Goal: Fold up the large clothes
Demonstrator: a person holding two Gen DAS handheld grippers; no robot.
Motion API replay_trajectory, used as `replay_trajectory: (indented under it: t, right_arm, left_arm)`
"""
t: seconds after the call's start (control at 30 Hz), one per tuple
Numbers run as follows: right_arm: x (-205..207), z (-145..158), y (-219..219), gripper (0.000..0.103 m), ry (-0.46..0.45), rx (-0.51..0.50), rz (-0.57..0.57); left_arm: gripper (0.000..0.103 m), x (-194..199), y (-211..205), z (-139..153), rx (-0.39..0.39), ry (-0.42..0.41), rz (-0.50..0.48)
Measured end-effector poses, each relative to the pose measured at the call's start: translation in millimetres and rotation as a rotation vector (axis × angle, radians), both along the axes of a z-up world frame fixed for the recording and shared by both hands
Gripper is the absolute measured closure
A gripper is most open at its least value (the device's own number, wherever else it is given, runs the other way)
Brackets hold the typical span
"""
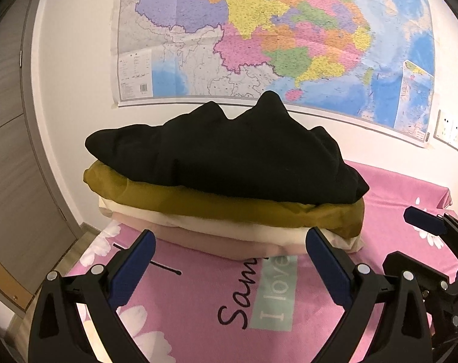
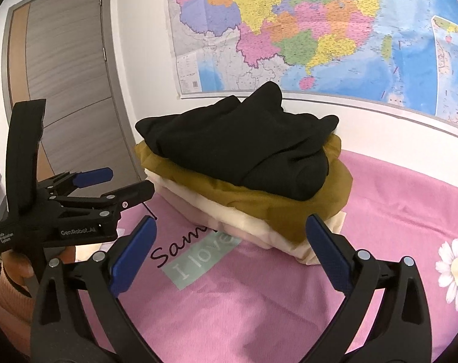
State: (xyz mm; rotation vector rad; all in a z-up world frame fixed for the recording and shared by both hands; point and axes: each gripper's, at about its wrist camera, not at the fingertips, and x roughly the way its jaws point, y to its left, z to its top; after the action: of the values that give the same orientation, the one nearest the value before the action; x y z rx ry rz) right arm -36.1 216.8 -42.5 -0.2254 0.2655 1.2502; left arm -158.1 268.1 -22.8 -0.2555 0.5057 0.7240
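Ahead of you, a large multicoloured paper wall map (image 1: 259,30) spreads across the plain white wall (image 1: 74,69), its lower edge a pale strip. Look right and there's a white socket plate (image 1: 451,131) fixed beside the map's corner. To your left stands a grey wood-grain door (image 2: 65,69) with a tan panel along one side, set in a grey frame. Below it, a sliver of light wood-look floor (image 1: 88,236) shows. Underneath everything, a pink daisy-print bed sheet (image 2: 259,302) with lettering on it.

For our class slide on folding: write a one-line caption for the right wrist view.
Open right gripper faces a stack: black garment atop mustard cloth on pink bedsheet.
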Motion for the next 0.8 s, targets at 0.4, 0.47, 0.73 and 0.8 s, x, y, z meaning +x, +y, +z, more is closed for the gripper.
replay_trajectory:
  t: [0.4,0.47,0.73,0.8]
  right_arm:
    - [-8.6,-5.9,-4.8,0.006,0.005,0.007,0.013]
    - [-8.1,-7.3,-5.4,0.006,0.010,0.007,0.013]
    - [-9.2,-8.5,-9.0,0.006,0.013,0.015,0.008]
    - [-9.8,-9.0,-9.9,0.006,0.012,0.015,0.010]
  left_arm:
    - [0.007,-7.7,-8.5,-2.1,-0.010,0.015,0.009]
    - [0.007,-8.2,-10.1,-2.7,-0.007,0.020,0.011]
    - [0.007,-8.8,-14.7,-3.3,-0.002,0.024,0.001]
    - [0.007,-8.2,-15.0,-3.4,-0.003,0.025,0.001]
